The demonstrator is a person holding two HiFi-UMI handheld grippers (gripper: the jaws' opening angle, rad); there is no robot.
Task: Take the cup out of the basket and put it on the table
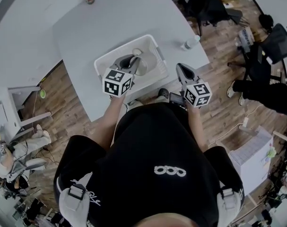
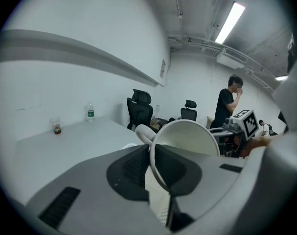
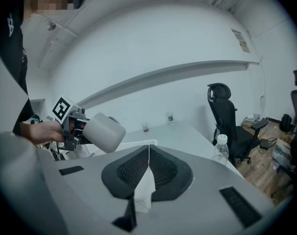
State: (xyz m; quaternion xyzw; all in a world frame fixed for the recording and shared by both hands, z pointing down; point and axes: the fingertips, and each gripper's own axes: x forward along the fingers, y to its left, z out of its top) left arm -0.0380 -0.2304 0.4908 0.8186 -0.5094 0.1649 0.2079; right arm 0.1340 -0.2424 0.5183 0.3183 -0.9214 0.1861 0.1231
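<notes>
Cup (image 2: pixel 187 136) rim pinched, left gripper view only

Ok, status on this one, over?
Left gripper shut on cup rim, cup above basket. Right gripper shut, empty. Nothing in the way on table.

Seen from above, a person in a black top holds both forearms forward, a gripper in each hand. The left gripper (image 1: pixel 134 60), marker cube facing up, reaches slightly further ahead than its partner. Its fingers (image 2: pixel 133 168) are clamped on the rim of a pale cup (image 2: pixel 187 136), one inside the wall and one outside (the cup lies tipped on its side, mouth toward the gripper). The right gripper (image 1: pixel 182 69) is held beside it, clearly apart, its fingers (image 3: pixel 163 170) pressed together with nothing between them. In the right gripper view, the left hand (image 3: pixel 38 130) is wrapped round its gripper's body behind the cube.
</notes>
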